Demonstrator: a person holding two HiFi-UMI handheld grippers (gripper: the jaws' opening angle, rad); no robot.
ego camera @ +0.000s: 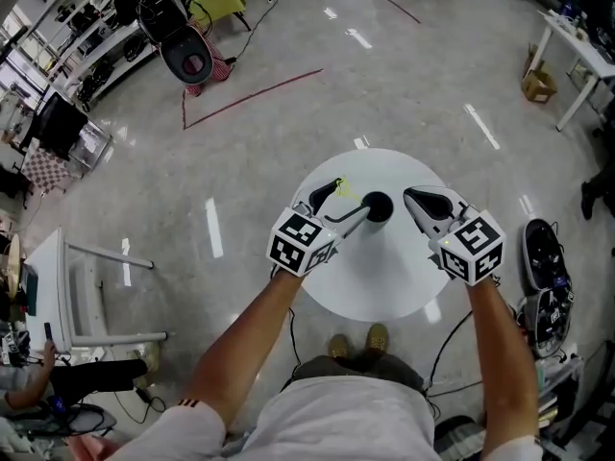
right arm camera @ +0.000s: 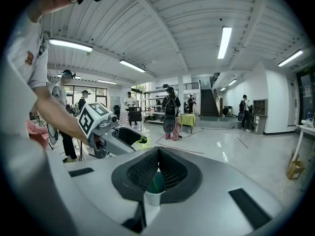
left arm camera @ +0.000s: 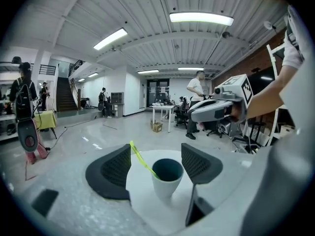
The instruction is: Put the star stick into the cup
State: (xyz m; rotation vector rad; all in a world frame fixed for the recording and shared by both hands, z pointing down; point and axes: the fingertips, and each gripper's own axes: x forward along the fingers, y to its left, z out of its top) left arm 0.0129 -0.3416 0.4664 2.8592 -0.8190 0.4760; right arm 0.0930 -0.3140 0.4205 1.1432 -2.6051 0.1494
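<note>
The left tongs (left arm camera: 156, 155) are wide open and hold nothing. One half stands on each side of the cup (left arm camera: 167, 173), and neither presses on it. I think they are open because the job looks done. The star stick (left arm camera: 141, 160) is in the cup. Its bottom end sits inside, and its top leans out over the rim. The cup stands upright in the middle of the round white surface (ego camera: 384, 277). Just past the cup, the right tongs (right arm camera: 156, 151) are closed and empty, maybe ready to steady it. Far behind is the shiny floor (ego camera: 288, 65).
</note>
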